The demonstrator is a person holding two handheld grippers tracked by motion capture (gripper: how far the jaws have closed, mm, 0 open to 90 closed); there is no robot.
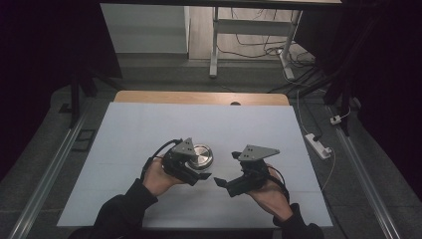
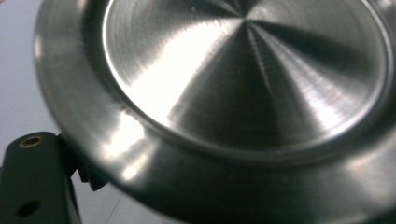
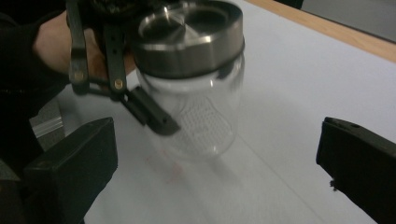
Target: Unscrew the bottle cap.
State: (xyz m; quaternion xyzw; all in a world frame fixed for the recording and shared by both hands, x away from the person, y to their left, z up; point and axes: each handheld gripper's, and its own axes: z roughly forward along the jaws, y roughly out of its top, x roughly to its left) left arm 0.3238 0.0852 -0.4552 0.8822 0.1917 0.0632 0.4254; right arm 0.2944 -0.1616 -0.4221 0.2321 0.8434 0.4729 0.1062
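**ITEM: LIDDED GLASS JAR, HELD AT THE NEAR MIDDLE OF THE DESK**

Location: near half of the desk (image 1: 199, 119), roughly midway between the left and right edges, well clear of the wooden far edge (image 1: 149, 97).

Description: clear glass jar (image 3: 201, 116) with brushed steel lid (image 3: 187, 42), lid seated on top. Seen from above as a bright disc (image 1: 201, 155); seen from right above by the left gripper view, spun finish plain (image 2: 243, 84).

Hold: left gripper (image 1: 201, 174) clamped narrow on the jar just under the lid rim, one black jaw laid across the glass in the right gripper view. Probably so held to steady the body and leave the lid free for the other tool.

Second tool: right gripper (image 1: 225, 169) just to the right of the jar, jaws spread wide with nothing between them, aimed at the jar (image 3: 215, 154). Judged a stance for taking the lid or the body, wide enough to pass round either.

Not made out:
- far jaw of the left gripper, behind the glass.
- base of the jar, blurred; resting on the desk or raised off it, cannot tell.
- contents; only a pale dotted patch through the glass.
- lid threaded or pressed on, not shown.
- near edge of the desk, partly covered by both sleeves.
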